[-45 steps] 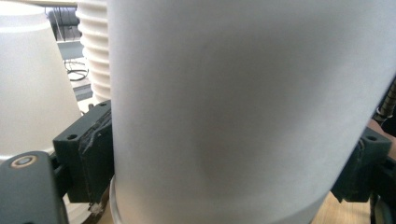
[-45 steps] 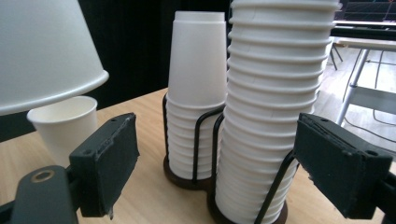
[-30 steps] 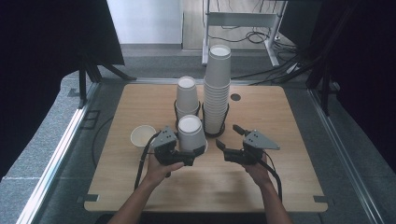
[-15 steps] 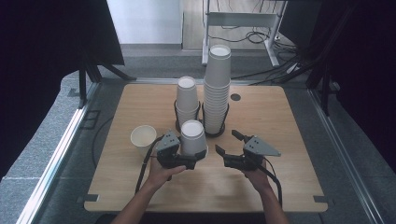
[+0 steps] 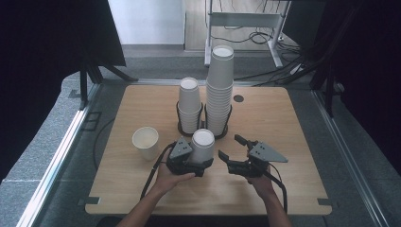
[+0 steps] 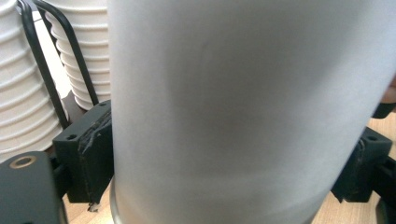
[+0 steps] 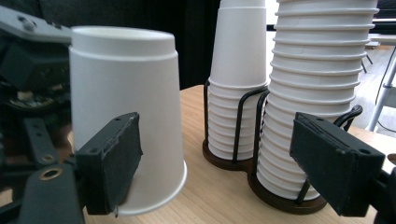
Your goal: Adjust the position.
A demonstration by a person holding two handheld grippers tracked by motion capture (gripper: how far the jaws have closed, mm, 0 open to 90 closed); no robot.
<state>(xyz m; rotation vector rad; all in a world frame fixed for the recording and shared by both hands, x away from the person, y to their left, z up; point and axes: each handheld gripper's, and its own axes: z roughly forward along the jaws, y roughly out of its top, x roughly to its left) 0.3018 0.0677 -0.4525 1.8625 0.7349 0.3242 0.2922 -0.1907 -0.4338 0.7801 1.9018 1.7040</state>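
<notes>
High view: your left gripper [image 5: 201, 160] has its jaws squeezed on an upside-down paper cup [image 5: 202, 145], low over the table [image 5: 283, 118].
Cup's place: between the left jaws, just in front of the two cup stacks [image 5: 220, 85] in the wire holder [image 5: 202, 126].
Right gripper [image 5: 236, 151]: jaws wide apart, holding nothing, just beside the cup.
Squeeze risk: press harder and the thin cup could get squashed.
Bump risk: push forward and you could knock the tall stack over.
Slip risk: let go too high and the cup could tip.
</notes>
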